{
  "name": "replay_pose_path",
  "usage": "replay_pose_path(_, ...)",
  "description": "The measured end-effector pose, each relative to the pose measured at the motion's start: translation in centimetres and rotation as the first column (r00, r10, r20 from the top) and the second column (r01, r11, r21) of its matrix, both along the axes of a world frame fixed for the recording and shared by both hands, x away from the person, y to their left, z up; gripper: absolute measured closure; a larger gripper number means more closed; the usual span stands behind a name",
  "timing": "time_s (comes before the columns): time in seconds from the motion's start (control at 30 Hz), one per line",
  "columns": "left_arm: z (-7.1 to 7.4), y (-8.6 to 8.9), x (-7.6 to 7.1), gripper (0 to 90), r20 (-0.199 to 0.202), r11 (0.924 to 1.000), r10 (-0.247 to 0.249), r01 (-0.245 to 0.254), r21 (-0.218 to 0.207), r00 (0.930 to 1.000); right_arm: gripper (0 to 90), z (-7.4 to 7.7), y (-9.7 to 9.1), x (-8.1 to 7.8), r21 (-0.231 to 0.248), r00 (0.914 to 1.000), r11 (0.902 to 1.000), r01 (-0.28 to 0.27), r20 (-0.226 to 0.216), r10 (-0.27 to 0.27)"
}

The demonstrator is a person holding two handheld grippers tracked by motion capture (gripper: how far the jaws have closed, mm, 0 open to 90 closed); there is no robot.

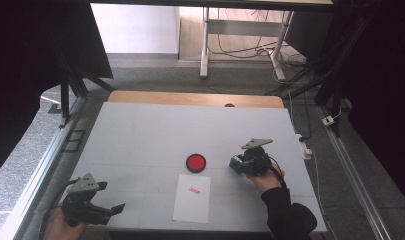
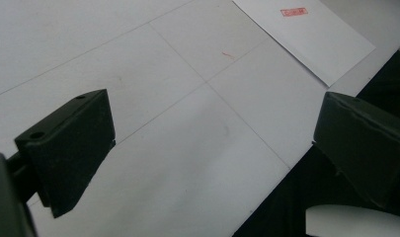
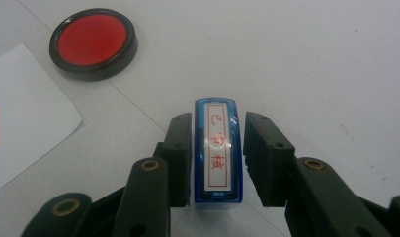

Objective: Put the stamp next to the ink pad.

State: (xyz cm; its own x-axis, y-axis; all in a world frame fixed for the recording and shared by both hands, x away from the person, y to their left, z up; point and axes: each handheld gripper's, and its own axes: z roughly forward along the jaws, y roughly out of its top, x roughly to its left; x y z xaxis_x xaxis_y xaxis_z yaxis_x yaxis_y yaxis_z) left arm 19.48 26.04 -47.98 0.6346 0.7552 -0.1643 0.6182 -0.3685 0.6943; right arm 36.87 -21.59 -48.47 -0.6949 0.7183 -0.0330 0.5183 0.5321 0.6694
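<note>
Right gripper point(image 3: 217, 158) jaws ease off the blue stamp point(image 3: 217, 148), set down right of the red ink pad point(image 3: 93, 42); the left gripper point(image 2: 212, 148) idles wide open. Withdrawal likely follows.

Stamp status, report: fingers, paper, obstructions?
Right gripper fingers loosened beside blue stamp. Left gripper open, idle. Paper already stamped; ink pad clear.

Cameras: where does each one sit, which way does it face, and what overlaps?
High view: above the person's side, looking forward and down on the table; both forearms, left tongs and right tongs show.
Left gripper view: rides the left tongs, looking along wide-apart jaws over the table's near edge toward the paper.
Right gripper view: rides the right tongs, looking at the blue stamp between its jaws, a slight gap on one side, and the red ink pad.
Shared: all three show the paper with its red stamp mark.
</note>
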Motion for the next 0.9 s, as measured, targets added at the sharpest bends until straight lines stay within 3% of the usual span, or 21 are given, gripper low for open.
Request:
replay_pose_path(0.27, 0.0, 0.0, 0.0, 2.3, 0.001, 1.0, -0.008, 0.008, -0.005, 1.0, 54.9, 0.5, 0.0, -0.2, 0.023, 0.9999, 0.9997, -0.004, -0.011, 0.004)
replay_pose_path(0.53, 0.0, 0.1, 0.0, 2.4, 0.002, 0.9999, -0.006, 0.006, -0.01, 1.0, 44.9, 1.2, 0.2, -0.6, 0.016, 0.9999, 0.9999, -0.007, 0.012, 0.007)
replay_pose_path(0.9, 0.0, 0.2, 0.0, 2.3, 0.002, 0.9998, -0.007, 0.007, -0.017, 1.0, 24.1, 1.8, 0.4, -1.0, 0.057, 1.0, 0.9984, -0.001, 0.009, 0.001)
